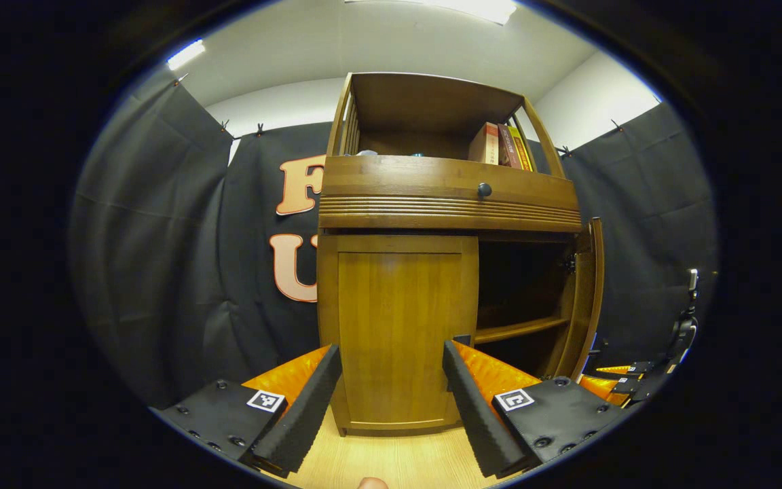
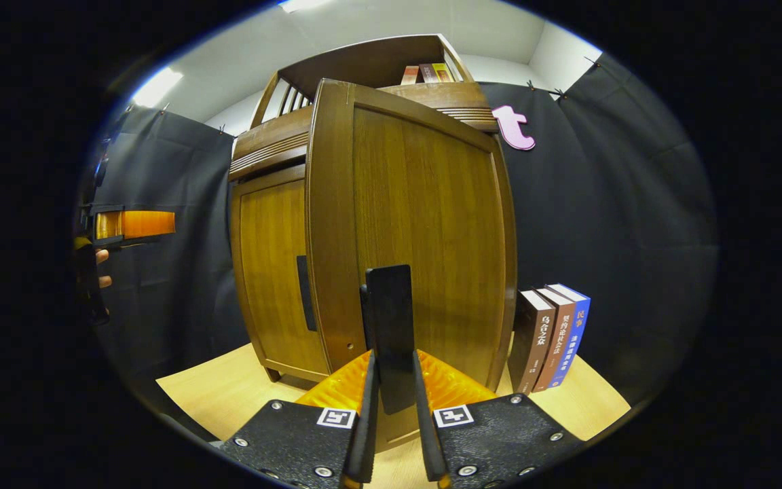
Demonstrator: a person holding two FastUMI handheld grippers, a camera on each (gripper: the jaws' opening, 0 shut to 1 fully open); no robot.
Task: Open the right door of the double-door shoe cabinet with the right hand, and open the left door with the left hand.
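Shoe cabinet (image 1: 398, 326): tall brown wood, long axis vertical, standing at the floor's rear edge by the booth wall. Right door (image 2: 425, 231) swung out toward the viewer; right gripper (image 2: 394, 401) clamped on its upright dark handle (image 2: 389, 319), apparently with both fingers. Left door (image 1: 398, 333) flush, closed; left gripper (image 1: 391, 387) spread wide, empty, facing it w/o contact.

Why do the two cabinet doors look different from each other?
The right door is swung open, showing a dark inside with a shelf; the left door is shut flat. The right hand-held gripper pinches the right door's dark handle; the left hand-held gripper hangs open before the left door, not touching. Both doors are brown wood with a framed panel.
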